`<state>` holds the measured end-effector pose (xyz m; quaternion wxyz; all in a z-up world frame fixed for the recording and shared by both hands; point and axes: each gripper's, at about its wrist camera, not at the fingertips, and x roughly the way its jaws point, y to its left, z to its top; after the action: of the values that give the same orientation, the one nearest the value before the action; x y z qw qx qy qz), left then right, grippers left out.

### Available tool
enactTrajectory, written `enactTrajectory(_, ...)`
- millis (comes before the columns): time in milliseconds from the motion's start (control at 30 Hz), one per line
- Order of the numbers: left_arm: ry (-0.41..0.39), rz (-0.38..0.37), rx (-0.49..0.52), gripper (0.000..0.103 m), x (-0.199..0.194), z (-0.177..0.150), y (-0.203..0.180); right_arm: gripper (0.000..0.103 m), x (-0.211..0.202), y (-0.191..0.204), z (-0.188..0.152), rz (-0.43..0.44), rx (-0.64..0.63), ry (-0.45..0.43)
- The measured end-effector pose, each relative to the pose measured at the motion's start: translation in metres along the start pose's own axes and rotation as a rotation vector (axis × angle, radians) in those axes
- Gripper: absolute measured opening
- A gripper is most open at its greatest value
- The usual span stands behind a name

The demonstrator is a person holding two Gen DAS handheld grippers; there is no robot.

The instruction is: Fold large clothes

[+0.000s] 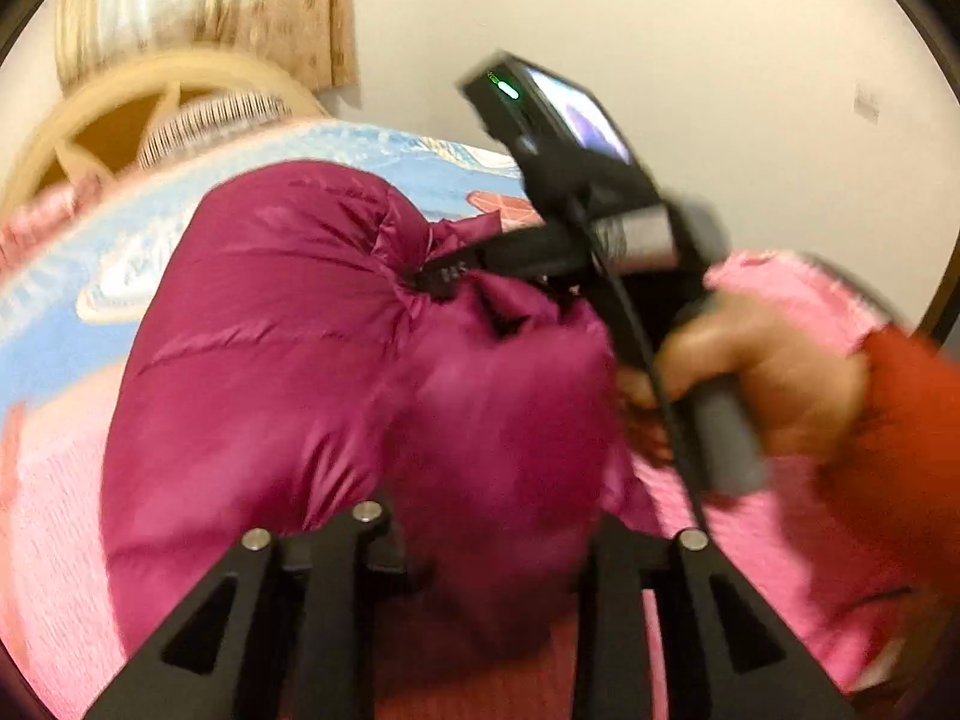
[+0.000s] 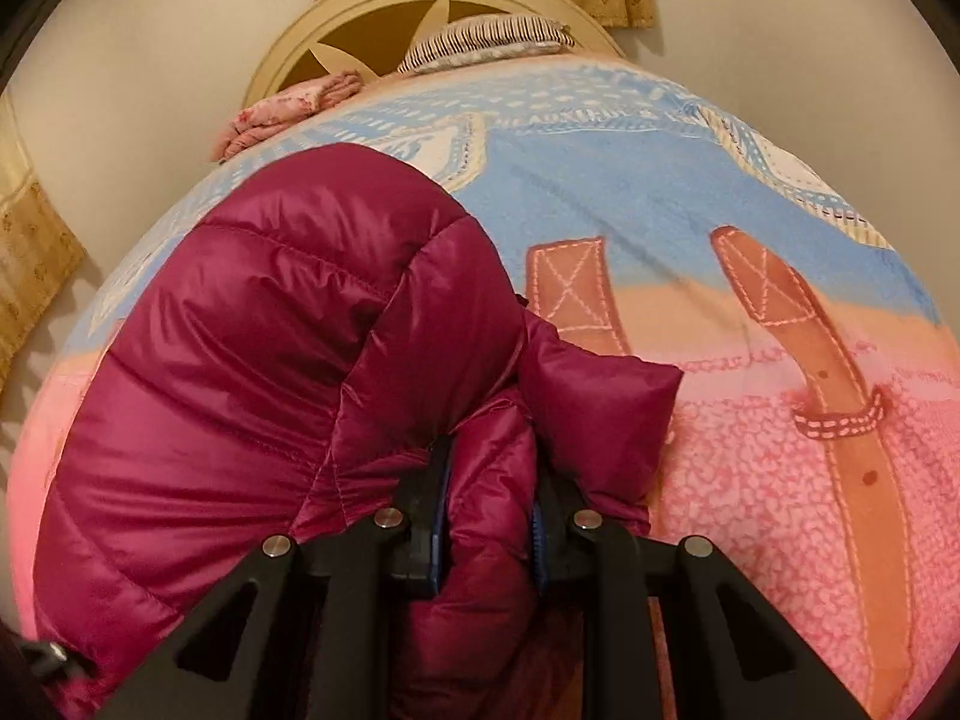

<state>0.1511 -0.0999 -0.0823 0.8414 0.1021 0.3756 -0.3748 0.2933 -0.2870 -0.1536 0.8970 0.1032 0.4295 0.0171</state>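
Folding step: judging by the bunched fabric, a fold of the magenta puffer jacket (image 2: 252, 360) is being carried over while it is lying on the bed (image 2: 750, 480), on the blue-and-pink blanket.
Right tool (image 2: 486, 516): pinching a thick roll of the jacket between its blue-padded fingers (image 2: 441, 516).
Left tool (image 1: 480, 546): its fingers are disappearing under the fabric; whether it is clamping or spread I cannot tell.
Right hand (image 1: 762, 384): gripping its handle, seen blurred from the left wrist view.
Doing it well: both tools should be travelling level and together, keeping the slippery quilted edge taut, then lowering it squarely.
Risk: trapped air is likely puffing the fold open.
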Motion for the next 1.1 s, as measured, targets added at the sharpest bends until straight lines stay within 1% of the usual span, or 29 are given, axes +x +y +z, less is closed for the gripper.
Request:
enactTrajectory(33, 0.0, -0.04, -0.027, 0.038, -0.011, -0.001, 0.006, 0.021, 0.0, -0.004, -0.001, 0.019, 0.021, -0.002)
enactTrajectory(67, -0.012, -0.078, -0.048, 0.048, -0.027, -0.002, 0.013, 0.021, 0.0, -0.008, -0.001, 0.038, 0.039, -0.003)
enactTrajectory(100, -0.021, -0.081, -0.055, 0.054, -0.038, -0.001, 0.017, 0.021, 0.0, -0.011, -0.002, 0.053, 0.05, -0.004)
enactTrajectory(133, -0.038, -0.069, -0.056, 0.068, -0.049, 0.001, 0.022, 0.021, 0.001, -0.013, -0.002, 0.062, 0.058, -0.005)
enactTrajectory(167, -0.065, -0.04, -0.054, 0.076, -0.062, 0.006, 0.028, 0.021, 0.001, -0.014, -0.003, 0.069, 0.063, -0.006)
enactTrajectory(233, -0.107, 0.039, -0.063, 0.078, -0.073, 0.023, 0.041, 0.021, 0.001, -0.012, -0.003, 0.071, 0.066, -0.009)
enactTrajectory(267, -0.116, 0.078, -0.085, 0.078, -0.073, 0.036, 0.049, 0.021, 0.001, -0.012, -0.003, 0.067, 0.066, -0.01)
enactTrajectory(333, -0.121, 0.109, -0.141, 0.078, -0.064, 0.056, 0.064, 0.021, 0.0, -0.011, -0.003, 0.06, 0.064, -0.012)
enactTrajectory(367, -0.112, 0.122, -0.168, 0.078, -0.05, 0.07, 0.072, 0.021, 0.0, -0.01, -0.004, 0.058, 0.065, -0.013)
enactTrajectory(400, -0.103, 0.149, -0.177, 0.078, -0.038, 0.077, 0.075, 0.021, 0.0, -0.011, -0.003, 0.057, 0.066, -0.013)
enactTrajectory(467, -0.068, 0.192, -0.183, 0.075, -0.009, 0.084, 0.079, 0.021, -0.003, -0.009, -0.006, 0.054, 0.066, -0.015)
enactTrajectory(500, -0.037, 0.211, -0.184, 0.075, 0.013, 0.089, 0.081, 0.021, -0.004, -0.008, -0.008, 0.052, 0.066, -0.016)
enactTrajectory(567, 0.03, 0.24, -0.19, 0.071, 0.042, 0.088, 0.088, 0.021, -0.007, -0.006, -0.01, 0.049, 0.064, -0.017)
enactTrajectory(600, 0.051, 0.254, -0.186, 0.071, 0.048, 0.078, 0.087, 0.021, -0.007, -0.006, -0.01, 0.05, 0.064, -0.018)
enactTrajectory(667, 0.06, 0.304, -0.166, 0.077, 0.055, 0.068, 0.085, 0.021, -0.007, -0.007, -0.011, 0.058, 0.07, -0.02)
enactTrajectory(833, 0.064, 0.351, -0.153, 0.082, 0.059, 0.057, 0.078, 0.021, -0.009, -0.009, -0.01, 0.074, 0.08, -0.022)
enactTrajectory(900, 0.069, 0.367, -0.142, 0.083, 0.063, 0.056, 0.077, 0.021, -0.016, -0.01, -0.01, 0.069, 0.088, -0.039)
enactTrajectory(967, 0.081, 0.383, -0.123, 0.084, 0.067, 0.055, 0.074, 0.021, -0.042, -0.006, -0.015, 0.012, 0.096, -0.086)
enactTrajectory(1033, 0.083, 0.398, -0.115, 0.084, 0.07, 0.055, 0.073, 0.022, -0.077, 0.008, -0.024, -0.026, 0.065, -0.166)
enactTrajectory(1067, 0.081, 0.401, -0.114, 0.084, 0.071, 0.055, 0.072, 0.022, -0.097, 0.02, -0.03, -0.013, 0.021, -0.199)
enactTrajectory(1100, 0.08, 0.403, -0.115, 0.084, 0.071, 0.055, 0.072, 0.022, -0.112, 0.031, -0.036, 0.013, -0.011, -0.213)
